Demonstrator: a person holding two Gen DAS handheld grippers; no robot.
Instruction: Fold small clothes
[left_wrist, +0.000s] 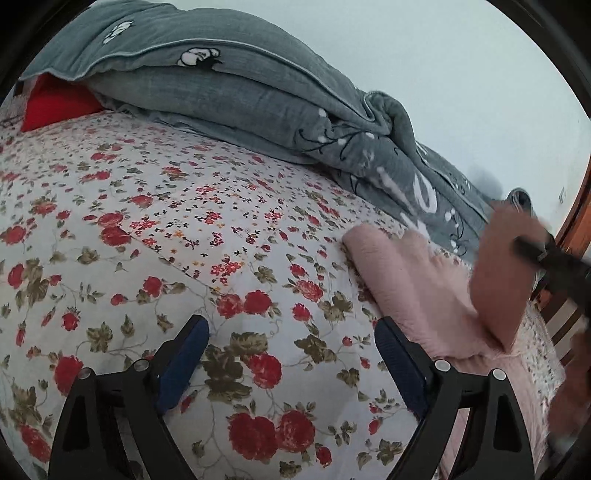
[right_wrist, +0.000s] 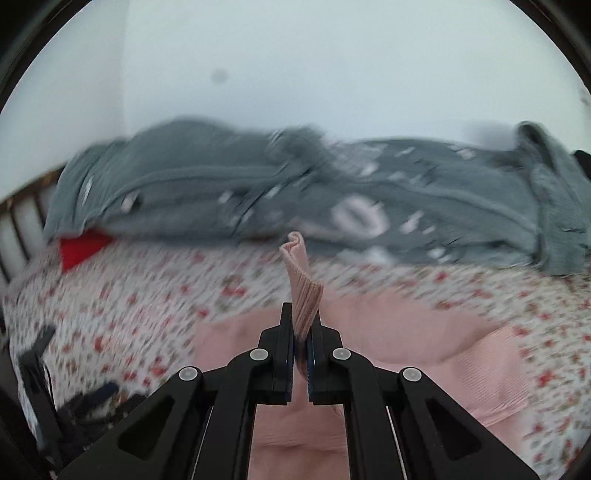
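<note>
- Pink garment (right_wrist: 424, 354): a ribbed, pale pink piece of clothing lying on the floral bedsheet (left_wrist: 147, 229). In the left wrist view it lies at about 3 to 4 o'clock, with a rolled or folded edge toward the middle of the bed; in the right wrist view it spreads from 6 o'clock out toward 4 o'clock.
- Right gripper (right_wrist: 302, 332): fingers drawn together and clamped on a ribbed edge of the pink garment, which stands up out of the jaws toward 12 o'clock, its free tip curling over. In the left wrist view this gripper shows at 3 o'clock as a blurred dark bar against a lifted flap of the garment.
- Left gripper (left_wrist: 291, 354): fingers spread wide apart, nothing between the blue pads (left_wrist: 184, 365); it sits over bare floral bedsheet at 6 o'clock, with the pink garment just beside its right finger.
- Grey-green quilt (left_wrist: 229, 92): bunched along the far side of the bed from 11 to 2 o'clock, printed with white and black motifs.
- Red cushion (left_wrist: 59, 99): partly tucked under the quilt at 10 o'clock.
- Wall (right_wrist: 295, 66): plain and pale, behind the quilt.
- The right wrist view is motion-blurred; fine detail of the bedding cannot be read there.
</note>
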